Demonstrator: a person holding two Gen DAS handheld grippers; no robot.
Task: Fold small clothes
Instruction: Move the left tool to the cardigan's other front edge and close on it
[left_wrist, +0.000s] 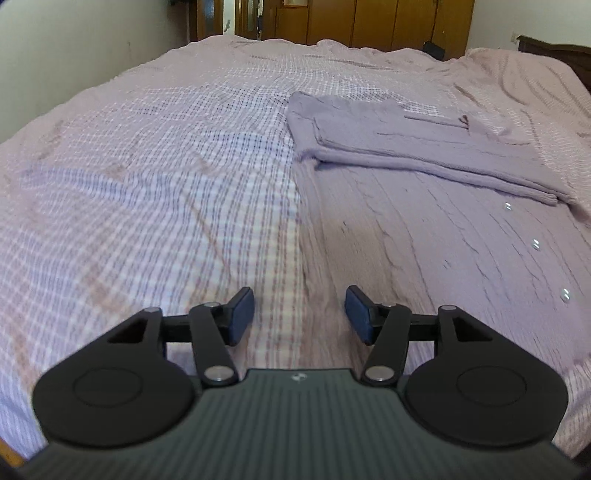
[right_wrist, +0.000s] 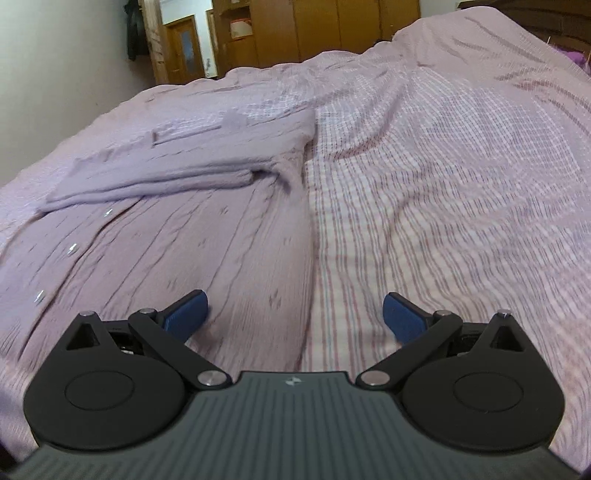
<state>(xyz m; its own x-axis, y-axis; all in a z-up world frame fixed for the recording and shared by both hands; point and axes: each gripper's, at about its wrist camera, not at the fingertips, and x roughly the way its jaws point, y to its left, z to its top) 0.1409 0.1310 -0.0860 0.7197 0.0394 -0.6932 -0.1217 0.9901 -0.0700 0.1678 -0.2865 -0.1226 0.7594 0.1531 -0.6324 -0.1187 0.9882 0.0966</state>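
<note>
Bed (left_wrist: 147, 184) covered by a pink-and-white checked spread is seen filling both views; wooden wardrobes (left_wrist: 369, 22) are seen beyond its far edge. A doorway (right_wrist: 184, 48) and a dark garment hung on the wall (right_wrist: 135, 33) are shown only by the right wrist view, while a dark headboard corner (left_wrist: 572, 55) is shown most plainly by the left.

Lilac shirt (left_wrist: 424, 221) is laid flat on the spread, its long axis running away from the cameras. The far part has been folded across the body as a thick band (left_wrist: 424, 155), lying crosswise to that axis. A row of small shiny buttons (left_wrist: 535, 244) is seen running down the near part. In the left wrist view the shirt's left edge is shown; in the right wrist view (right_wrist: 166, 240) its right edge is shown, with a bunched fold beside the band.

Left gripper (left_wrist: 300, 314) is held low over the shirt's left edge, fingers (left_wrist: 242, 314) spread apart, nothing between them. Right gripper (right_wrist: 295, 317) is held over the shirt's right edge, fingers (right_wrist: 186, 314) spread wider, likewise holding nothing. Contact with the cloth cannot be told.
</note>
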